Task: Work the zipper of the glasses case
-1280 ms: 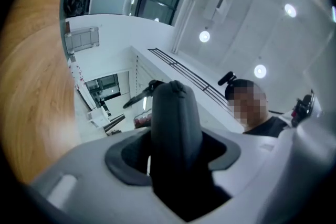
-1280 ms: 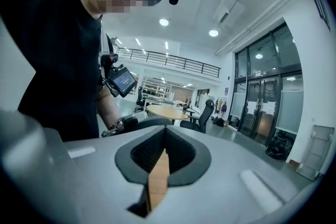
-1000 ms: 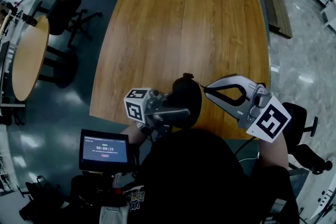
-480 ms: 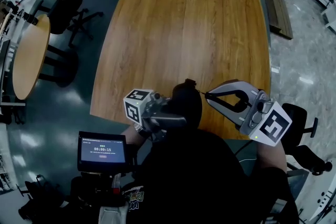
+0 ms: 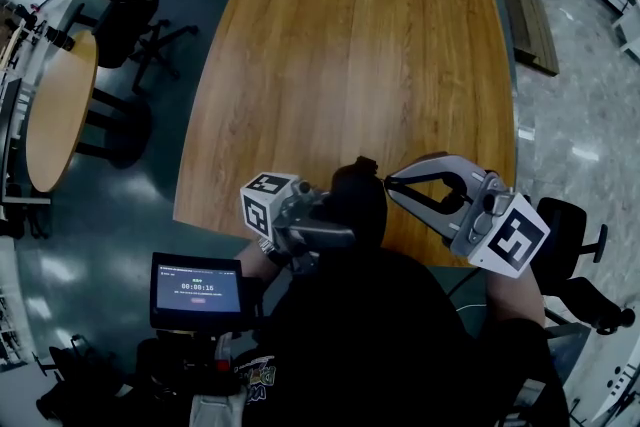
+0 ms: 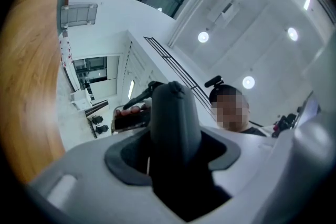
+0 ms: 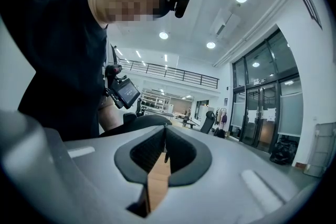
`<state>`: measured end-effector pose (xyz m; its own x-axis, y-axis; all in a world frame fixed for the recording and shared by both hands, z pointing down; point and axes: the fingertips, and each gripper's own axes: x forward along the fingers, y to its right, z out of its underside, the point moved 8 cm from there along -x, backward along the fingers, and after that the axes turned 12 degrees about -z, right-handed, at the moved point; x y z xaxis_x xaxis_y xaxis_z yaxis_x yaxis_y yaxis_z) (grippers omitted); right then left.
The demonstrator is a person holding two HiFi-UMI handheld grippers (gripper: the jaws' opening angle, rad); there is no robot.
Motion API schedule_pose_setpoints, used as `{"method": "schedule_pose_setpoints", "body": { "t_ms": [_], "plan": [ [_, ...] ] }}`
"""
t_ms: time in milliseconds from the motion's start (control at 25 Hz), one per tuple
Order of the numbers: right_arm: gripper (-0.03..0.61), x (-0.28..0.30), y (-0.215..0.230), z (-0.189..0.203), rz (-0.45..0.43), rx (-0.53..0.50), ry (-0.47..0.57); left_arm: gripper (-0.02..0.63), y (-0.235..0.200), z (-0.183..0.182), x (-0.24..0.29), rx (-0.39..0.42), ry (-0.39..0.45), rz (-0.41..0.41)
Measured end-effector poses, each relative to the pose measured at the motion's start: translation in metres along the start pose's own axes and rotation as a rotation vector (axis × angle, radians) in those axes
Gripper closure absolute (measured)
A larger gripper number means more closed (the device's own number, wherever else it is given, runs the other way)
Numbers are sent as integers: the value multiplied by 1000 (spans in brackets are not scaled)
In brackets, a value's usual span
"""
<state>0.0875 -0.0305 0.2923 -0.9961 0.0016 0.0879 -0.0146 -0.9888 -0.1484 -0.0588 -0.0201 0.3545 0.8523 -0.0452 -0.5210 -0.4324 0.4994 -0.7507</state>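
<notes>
- counter (image 5: 340,65): wooden top stretching away from the person, with both tongs working over its near edge.
- right tongs (image 5: 389,183): jaws sitting almost fully together and pinching the zipper pull (image 7: 167,155). the tip is pointing at the right side of the glasses case (image 5: 358,197).
- left tongs (image 5: 345,220): jaws standing wide and clamping across the body of the black glasses case, tilting it up toward the ceiling.
- glasses case: sitting between the two tongs, close to the person's chest, over the counter's near edge. not seeing whether it is touching the counter.
- zipper pull: showing as a thin dark tab between the right pads.
</notes>
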Motion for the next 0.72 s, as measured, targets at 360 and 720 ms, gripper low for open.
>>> {"method": "schedule_pose_setpoints", "body": {
  "t_ms": [360,720],
  "plan": [
    [571,0,1,-2,30,-36,-37,354,-2,-6,-2,56,35,-33],
    [575,-2,-2,-14,51,-156,-125,354,0,-13,-4,125,-19,-64]
  ]
}}
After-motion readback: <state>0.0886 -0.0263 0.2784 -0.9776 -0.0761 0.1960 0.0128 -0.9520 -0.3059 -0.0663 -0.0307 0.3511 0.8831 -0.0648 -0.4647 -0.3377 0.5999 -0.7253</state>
